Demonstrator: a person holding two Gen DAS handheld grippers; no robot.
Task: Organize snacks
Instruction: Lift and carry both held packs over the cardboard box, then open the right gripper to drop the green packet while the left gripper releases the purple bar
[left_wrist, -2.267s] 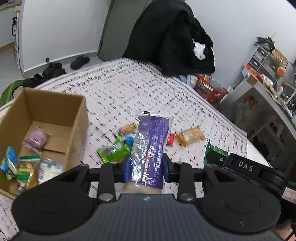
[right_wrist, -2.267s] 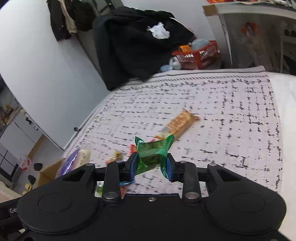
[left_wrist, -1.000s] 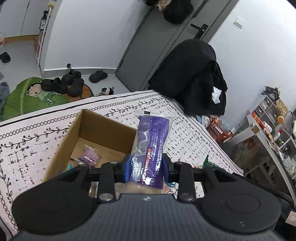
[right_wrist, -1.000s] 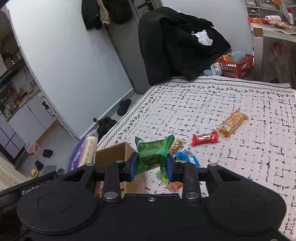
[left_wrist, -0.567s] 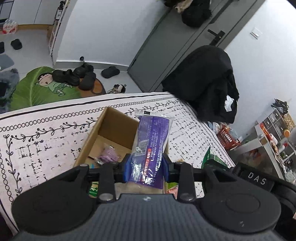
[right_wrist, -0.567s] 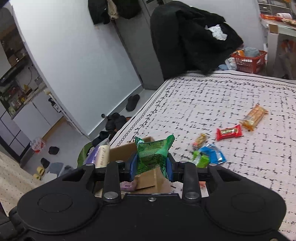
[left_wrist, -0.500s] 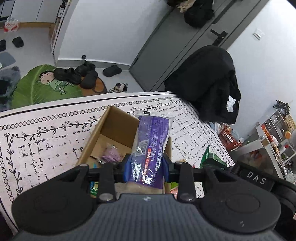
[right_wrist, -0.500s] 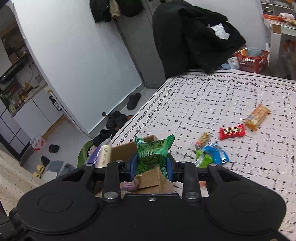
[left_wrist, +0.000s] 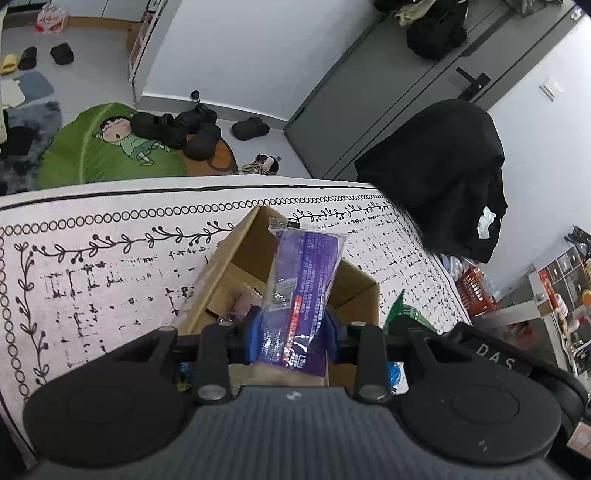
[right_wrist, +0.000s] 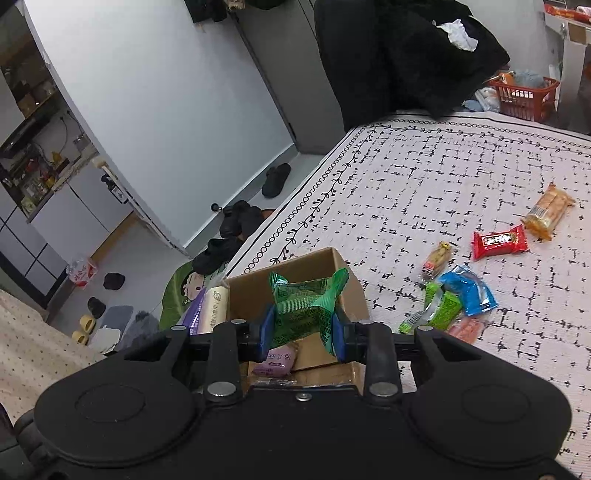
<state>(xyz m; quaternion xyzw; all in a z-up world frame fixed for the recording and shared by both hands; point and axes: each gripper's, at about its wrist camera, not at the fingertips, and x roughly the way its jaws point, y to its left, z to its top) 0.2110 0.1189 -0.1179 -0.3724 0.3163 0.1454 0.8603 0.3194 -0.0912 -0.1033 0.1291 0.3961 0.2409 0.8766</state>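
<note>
My left gripper (left_wrist: 292, 334) is shut on a long purple snack packet (left_wrist: 301, 288), held upright over the open cardboard box (left_wrist: 243, 254) on the patterned bed cover. My right gripper (right_wrist: 302, 334) is shut on a crumpled green snack packet (right_wrist: 306, 302), also above the cardboard box (right_wrist: 314, 264). A pink packet (right_wrist: 279, 358) lies inside the box. The purple packet (right_wrist: 207, 308) and the left gripper show at the left of the right wrist view. The green packet (left_wrist: 400, 314) peeks in beside the box in the left wrist view.
Loose snacks lie on the bed cover (right_wrist: 461, 177) right of the box: a red bar (right_wrist: 498, 240), an orange cracker pack (right_wrist: 550, 208), a blue packet (right_wrist: 469, 288), a light green one (right_wrist: 441, 306). A black coat (left_wrist: 439, 173) drapes at the bed's far end. Shoes (left_wrist: 173, 127) and a green mat (left_wrist: 96, 147) lie on the floor.
Both grippers have carried their packets from the middle of the bed toward the box and lower, and now hang over it. Neither grip has changed.
</note>
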